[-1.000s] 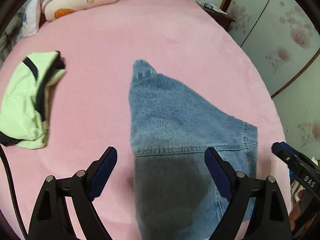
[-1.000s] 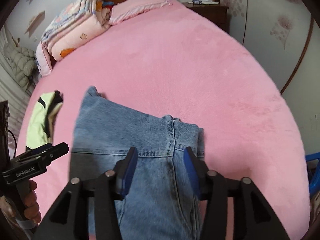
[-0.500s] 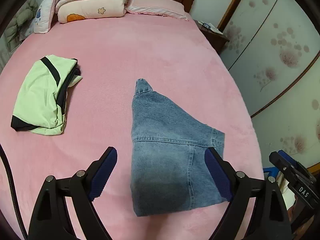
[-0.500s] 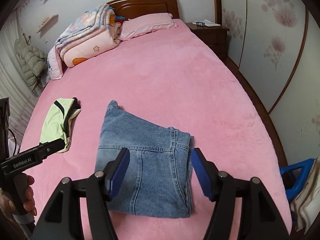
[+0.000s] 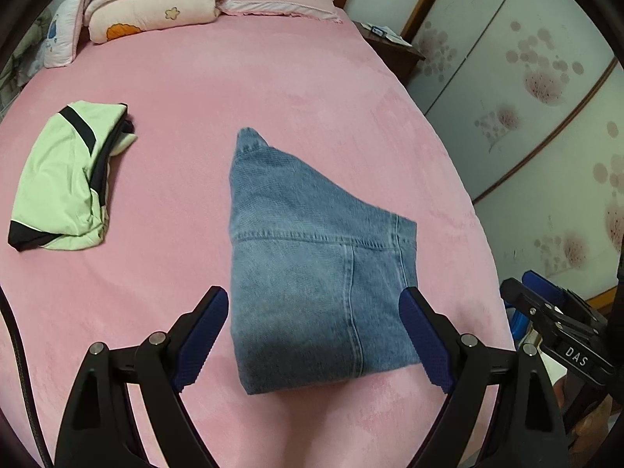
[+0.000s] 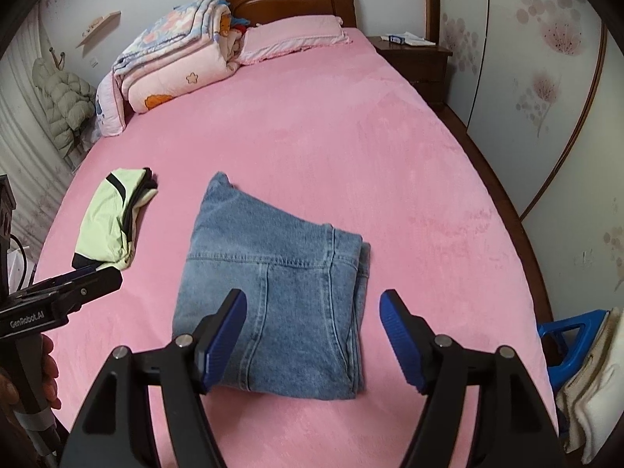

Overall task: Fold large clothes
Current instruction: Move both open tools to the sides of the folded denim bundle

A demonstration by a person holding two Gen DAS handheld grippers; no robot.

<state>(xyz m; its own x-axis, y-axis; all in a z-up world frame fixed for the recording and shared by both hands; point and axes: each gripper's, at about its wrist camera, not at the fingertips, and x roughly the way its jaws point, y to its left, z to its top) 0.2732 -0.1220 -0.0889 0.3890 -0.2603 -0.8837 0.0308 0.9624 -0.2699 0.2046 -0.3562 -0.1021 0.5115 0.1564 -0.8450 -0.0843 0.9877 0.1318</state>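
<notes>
Denim jeans (image 5: 319, 269), folded on pink bed (image 5: 241, 89), beneath spread fingers (image 5: 202, 331).

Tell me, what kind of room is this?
Almost certainly a bedroom in a home: a large bed with a pink cover and wooden headboard, a pillow beside a folded quilt at its head, and a nightstand alongside.

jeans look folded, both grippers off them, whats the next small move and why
Probably carry the folded jeans over beside the green shirt. The jeans lie compact on the bed, and the left gripper and right gripper are open and empty above them.
</notes>
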